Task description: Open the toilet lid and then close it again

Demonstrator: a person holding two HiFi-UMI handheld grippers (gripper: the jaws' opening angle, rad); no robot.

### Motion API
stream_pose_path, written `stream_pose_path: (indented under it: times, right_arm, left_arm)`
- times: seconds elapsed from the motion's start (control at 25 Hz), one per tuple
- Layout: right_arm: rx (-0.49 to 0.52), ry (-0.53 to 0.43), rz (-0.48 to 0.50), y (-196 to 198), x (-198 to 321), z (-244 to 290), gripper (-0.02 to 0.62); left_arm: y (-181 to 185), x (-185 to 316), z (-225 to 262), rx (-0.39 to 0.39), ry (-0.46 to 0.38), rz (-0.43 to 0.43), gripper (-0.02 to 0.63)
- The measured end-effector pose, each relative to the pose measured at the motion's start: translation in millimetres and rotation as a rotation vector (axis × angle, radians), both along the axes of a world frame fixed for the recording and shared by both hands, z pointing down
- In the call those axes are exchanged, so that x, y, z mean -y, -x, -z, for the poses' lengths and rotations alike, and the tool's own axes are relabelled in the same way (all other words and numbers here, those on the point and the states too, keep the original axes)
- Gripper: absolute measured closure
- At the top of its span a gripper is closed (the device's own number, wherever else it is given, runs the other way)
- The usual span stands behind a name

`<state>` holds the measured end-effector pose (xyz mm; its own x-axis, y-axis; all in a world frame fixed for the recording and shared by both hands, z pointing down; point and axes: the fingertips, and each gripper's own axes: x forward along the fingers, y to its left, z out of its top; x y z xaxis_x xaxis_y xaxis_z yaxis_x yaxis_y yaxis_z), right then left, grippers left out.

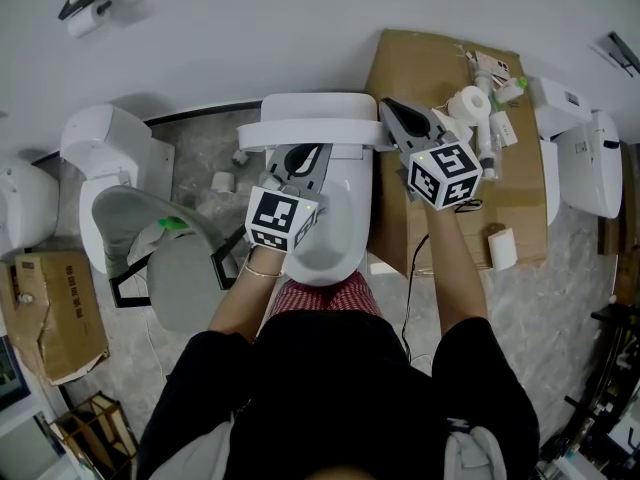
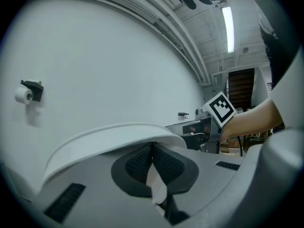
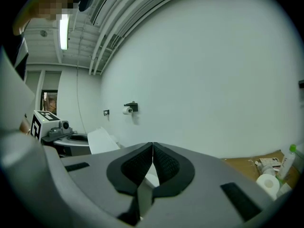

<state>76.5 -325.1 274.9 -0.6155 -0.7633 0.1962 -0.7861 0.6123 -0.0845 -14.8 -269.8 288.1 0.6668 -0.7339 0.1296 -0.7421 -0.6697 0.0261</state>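
The white toilet (image 1: 345, 233) stands in front of me with its bowl uncovered. Its lid (image 1: 310, 131) is raised, seen edge-on as a white arc in front of the tank. My left gripper (image 1: 300, 160) is shut, its tips just under the lid's edge with nothing between them. In the left gripper view the lid (image 2: 109, 139) curves right above the shut left gripper (image 2: 153, 146). My right gripper (image 1: 392, 108) is shut and empty, held in the air to the right of the lid. The right gripper (image 3: 152, 146) points at the white wall, and the lid (image 3: 102, 139) shows at its left.
A cardboard sheet (image 1: 400, 68) to the right of the toilet carries paper rolls and bottles. More toilets stand at the left (image 1: 100, 148) and right (image 1: 585, 158). A grey seat (image 1: 175, 268) and a cardboard box (image 1: 55, 313) lie at the left. A paper holder (image 1: 90, 3) hangs on the wall.
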Motion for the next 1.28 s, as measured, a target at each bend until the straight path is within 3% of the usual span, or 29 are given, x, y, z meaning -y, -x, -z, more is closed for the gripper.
stream_pose_path:
  times: [1.28]
  right_arm:
    - [0.072,-0.034,-0.167,16.7,-63.2,5.9,0.575]
  left_arm:
    - [5.0,-49.5,-17.8,-0.053,0.027,-0.120,0.603]
